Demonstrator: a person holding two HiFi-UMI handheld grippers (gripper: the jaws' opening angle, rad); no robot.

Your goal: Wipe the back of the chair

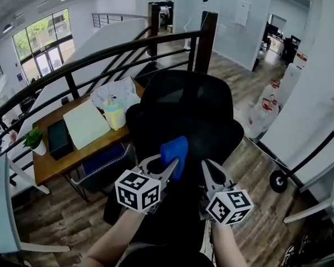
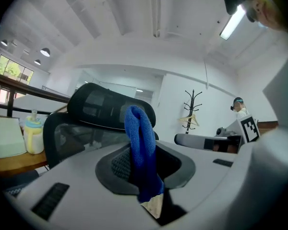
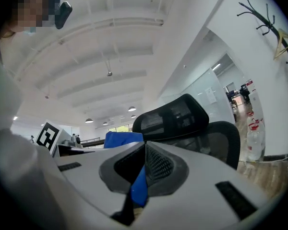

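A black mesh office chair [image 1: 189,110] with a headrest stands right in front of me, its back toward me. My left gripper [image 1: 170,166] is shut on a folded blue cloth [image 1: 174,153], which sticks up from the jaws just short of the chair back. The left gripper view shows the cloth [image 2: 139,128] pinched upright in front of the headrest [image 2: 105,107]. My right gripper [image 1: 210,170] hovers beside it, apart from the cloth, with its jaws together; in the right gripper view a thin blue sliver shows in the gap between them [image 3: 145,162]. The chair [image 3: 175,116] rises beyond.
A wooden desk [image 1: 55,163] at left carries a yellow-capped bottle [image 1: 114,114], a black box [image 1: 59,138] and a potted plant [image 1: 34,141]. A dark stair railing [image 1: 100,57] runs behind the chair. White bags [image 1: 264,113] and a wheeled stand [image 1: 278,179] are at right.
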